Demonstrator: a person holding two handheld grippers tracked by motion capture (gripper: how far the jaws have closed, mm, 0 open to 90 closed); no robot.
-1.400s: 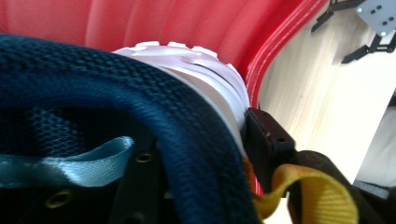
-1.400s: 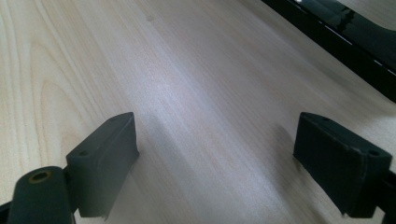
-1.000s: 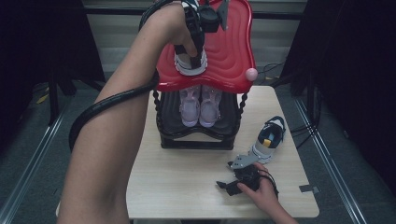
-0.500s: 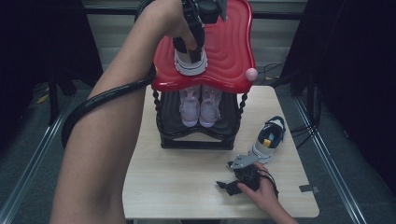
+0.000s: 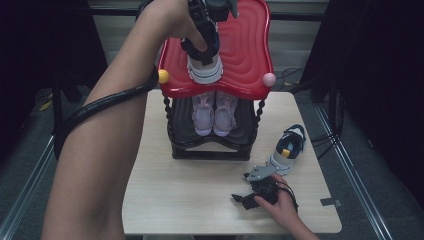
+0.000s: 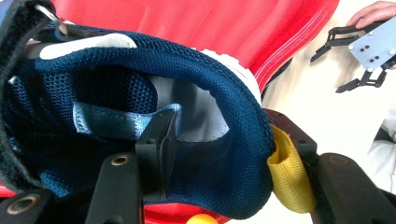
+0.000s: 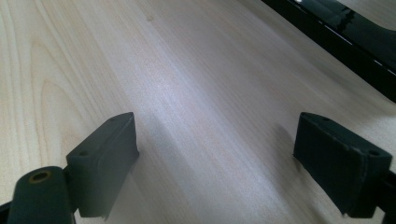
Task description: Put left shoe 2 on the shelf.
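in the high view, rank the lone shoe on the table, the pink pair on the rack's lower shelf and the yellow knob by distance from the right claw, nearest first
1. The lone shoe, just beyond the right claw, at the table's right side.
2. The pink pair, farther back on the rack's lower shelf, centre.
3. The yellow knob, at the red top shelf's left corner, farthest.

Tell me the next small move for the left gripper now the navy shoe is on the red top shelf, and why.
Probably lift the left gripper straight off. The navy shoe already sits on the red top shelf, and the fingers, one inside the heel collar and one outside by the yellow pull tab, have just been opening, so nothing seems left to hold.
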